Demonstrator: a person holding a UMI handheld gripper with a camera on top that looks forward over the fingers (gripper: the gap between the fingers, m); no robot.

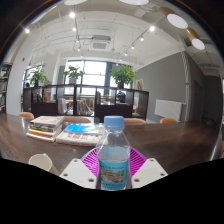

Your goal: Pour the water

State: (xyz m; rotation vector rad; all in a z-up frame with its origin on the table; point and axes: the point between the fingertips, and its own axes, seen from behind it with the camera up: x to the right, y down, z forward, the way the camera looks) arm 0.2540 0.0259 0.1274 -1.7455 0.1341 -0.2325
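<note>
Gripper view, landmark: your clear plastic water bottle with the blue cap and blue label (pixel 114 155) stands upright just ahead of your camera, on the dark wooden table (pixel 180 145)
Gripper view, your gripper (pixel 113 170): its two white fingers (pixel 78 172) flank the bottle's lower body, one at either side, and a magenta pad shows behind the bottle on each side
Gripper view, jaw state: you cannot tell from here whether both fingers press on the bottle or only stand about it, because the bottle's body hides the contact
Gripper view, left of the bottle: a stack of flat books (pixel 46 126) lies on the table further back, with a colourful magazine or book (pixel 80 134) lying flat just beside it and nearer the bottle
Gripper view, near left of the bottle: a small pale rounded object (pixel 40 161) sits at the table's near edge; what it is cannot be made out
Gripper view, beyond the bottle: dark partition panels (pixel 90 102), potted green plants (pixel 124 75) and bright windows (pixel 95 72) fill the back of the room
</note>
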